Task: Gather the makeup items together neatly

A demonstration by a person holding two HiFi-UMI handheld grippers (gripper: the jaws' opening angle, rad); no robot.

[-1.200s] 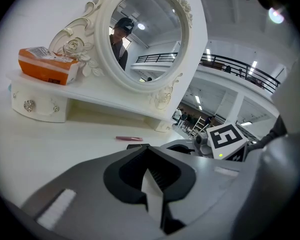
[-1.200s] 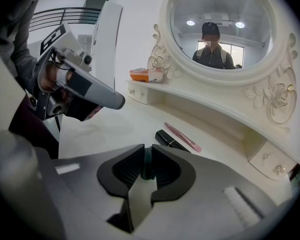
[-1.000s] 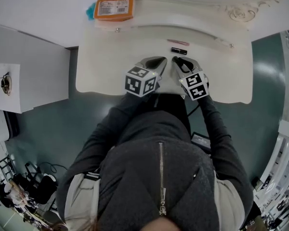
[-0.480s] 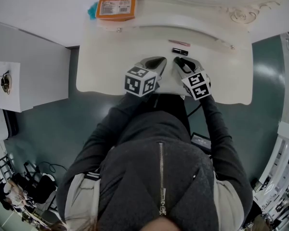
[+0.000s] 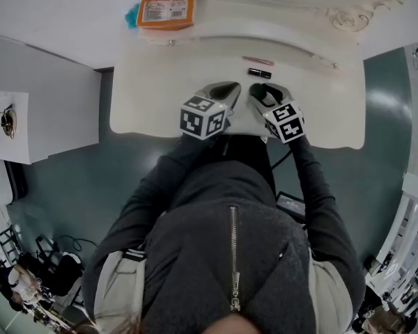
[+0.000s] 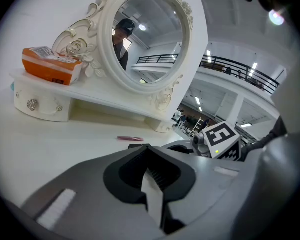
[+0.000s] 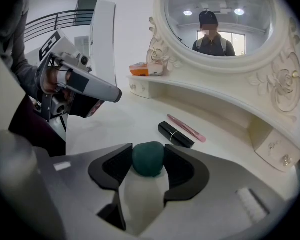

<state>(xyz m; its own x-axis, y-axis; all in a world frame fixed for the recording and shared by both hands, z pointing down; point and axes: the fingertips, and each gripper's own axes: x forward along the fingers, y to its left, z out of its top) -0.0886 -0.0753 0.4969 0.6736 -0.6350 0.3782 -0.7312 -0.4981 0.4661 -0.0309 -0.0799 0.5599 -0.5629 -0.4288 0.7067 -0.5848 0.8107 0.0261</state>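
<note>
Head view: left claw and right claw side by side past the counter front edge; black lipstick just beyond, pink pencil behind it.
Left gripper view: jaws clenched, empty.
Right gripper view: jaws have just been opening, released; green sponge sits between them.

The lipstick lies on the table, thin stick just behind it, sponge nearer; box on shelf, far left
</note>
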